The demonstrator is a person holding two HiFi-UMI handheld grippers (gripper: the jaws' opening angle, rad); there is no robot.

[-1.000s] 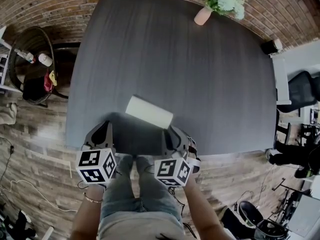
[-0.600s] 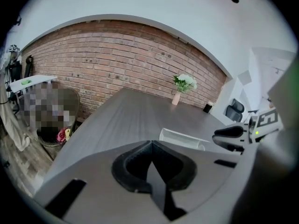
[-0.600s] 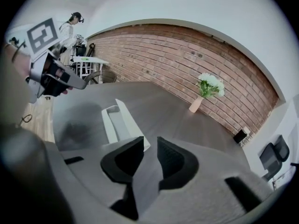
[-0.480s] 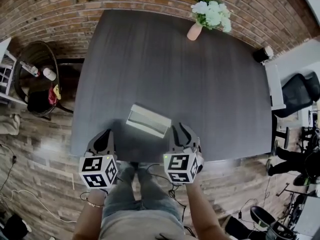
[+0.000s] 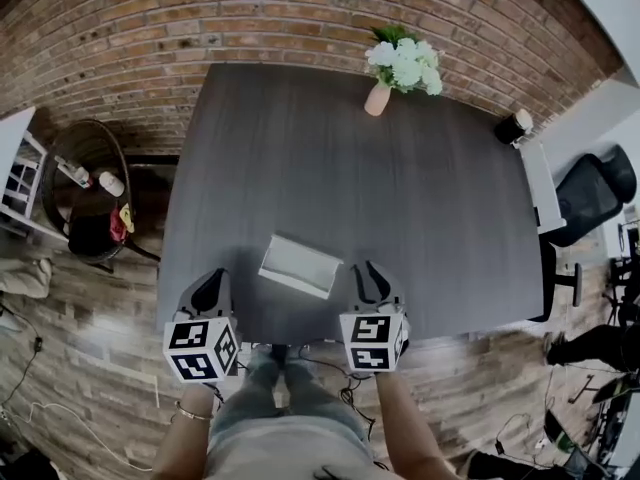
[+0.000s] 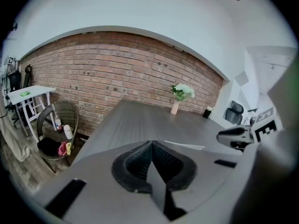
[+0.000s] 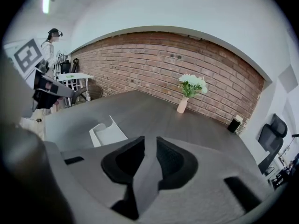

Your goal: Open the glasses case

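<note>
Now the white glasses case (image 5: 300,265) lies open on the dark table (image 5: 400,188), close to its near edge, with its lid tipped up. In the head view, the left gripper (image 5: 208,283) hangs at the case's 8 o'clock, its jaws pressed together on nothing. The right gripper (image 5: 371,273) is at the case's 4 o'clock, its jaws a little spread after just closing somewhat, with nothing between them; neither gripper touches the case.

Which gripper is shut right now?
The left gripper: its jaws meet, empty. The right gripper has a gap between its jaws, which have just been closing on nothing.
</note>
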